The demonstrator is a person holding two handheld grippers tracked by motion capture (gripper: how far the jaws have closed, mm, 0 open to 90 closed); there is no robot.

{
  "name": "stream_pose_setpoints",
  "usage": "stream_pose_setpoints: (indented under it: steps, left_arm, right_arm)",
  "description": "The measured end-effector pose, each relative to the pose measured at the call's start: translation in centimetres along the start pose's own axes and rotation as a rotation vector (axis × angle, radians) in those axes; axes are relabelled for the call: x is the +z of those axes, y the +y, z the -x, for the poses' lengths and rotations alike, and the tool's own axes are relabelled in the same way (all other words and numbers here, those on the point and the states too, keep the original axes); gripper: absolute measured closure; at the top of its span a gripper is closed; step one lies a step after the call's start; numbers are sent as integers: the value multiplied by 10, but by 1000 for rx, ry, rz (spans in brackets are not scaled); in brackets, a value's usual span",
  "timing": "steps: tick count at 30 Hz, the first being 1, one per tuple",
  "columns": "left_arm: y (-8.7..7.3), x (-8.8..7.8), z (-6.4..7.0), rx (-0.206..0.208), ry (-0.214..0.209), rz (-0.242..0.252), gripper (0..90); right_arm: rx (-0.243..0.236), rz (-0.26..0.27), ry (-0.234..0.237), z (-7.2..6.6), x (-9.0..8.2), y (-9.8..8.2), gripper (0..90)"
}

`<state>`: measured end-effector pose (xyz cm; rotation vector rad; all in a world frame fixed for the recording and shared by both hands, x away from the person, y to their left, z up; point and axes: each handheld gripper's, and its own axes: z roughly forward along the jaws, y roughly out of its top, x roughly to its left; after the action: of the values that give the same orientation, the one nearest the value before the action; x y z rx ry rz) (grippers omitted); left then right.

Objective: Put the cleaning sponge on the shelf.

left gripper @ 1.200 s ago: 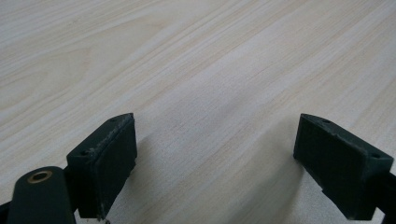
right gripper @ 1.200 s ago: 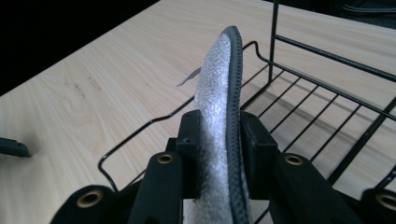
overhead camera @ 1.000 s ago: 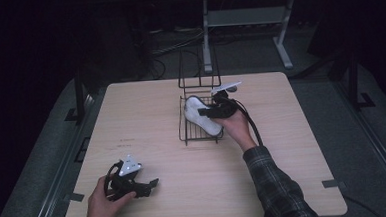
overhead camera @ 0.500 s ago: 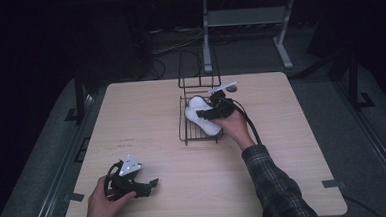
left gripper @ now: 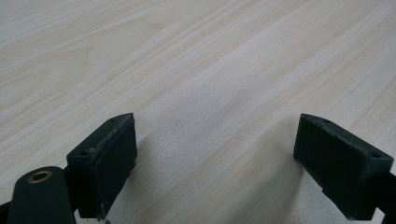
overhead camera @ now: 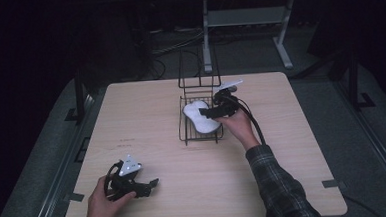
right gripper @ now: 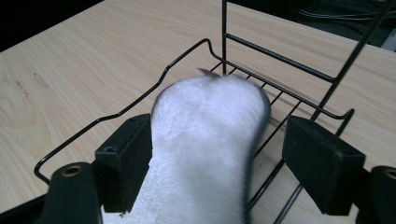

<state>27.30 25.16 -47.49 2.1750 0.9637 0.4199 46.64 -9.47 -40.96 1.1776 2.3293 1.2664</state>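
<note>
One white cloth (overhead camera: 200,117), seemingly, in wire rack (overhead camera: 185,134)

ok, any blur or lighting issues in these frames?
High view: table lit, surroundings near black. Right gripper view: white cloth smeared by motion, wire rack sharper. Left gripper view: wood grain sharp, soft shadows beside both jaws.

The desk (overhead camera: 146,121) is pale matt wood grain. The rack (overhead camera: 185,134) is thin black wire. The white cloth (right gripper: 205,140) looks soft and fuzzy. The right tool (right gripper: 219,161) has matt black pads.
</note>
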Motion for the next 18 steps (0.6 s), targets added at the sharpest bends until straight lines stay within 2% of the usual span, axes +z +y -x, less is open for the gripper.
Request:
stream_pose_setpoints:
  steps: [3,6,10,11,12,13,17,18]
  left_arm:
    - [0,0,0,0,0,0,124]
    - [0,0,0,0,0,0,124]
    - [0,0,0,0,0,-1,124]
    - [0,0,0,0,1,-1,124]
    - [0,0,0,0,1,-1,124]
    - [0,0,0,-2,0,1,124]
    - [0,0,0,-4,0,3,124]
    - [0,0,0,-4,0,3,124]
  right_arm:
    - [-4,6,0,2,-10,-2,274]
    - [-1,16,2,5,-19,-6,372]
    - [-14,6,19,9,-29,-14,532]
    - [-14,1,22,9,-32,-16,601]
    - [-14,1,22,9,-32,-16,601]
    - [-23,-15,24,9,-35,-21,696]
    - [-39,-44,34,7,-39,-29,892]
    - [-45,-48,36,7,-39,-30,898]
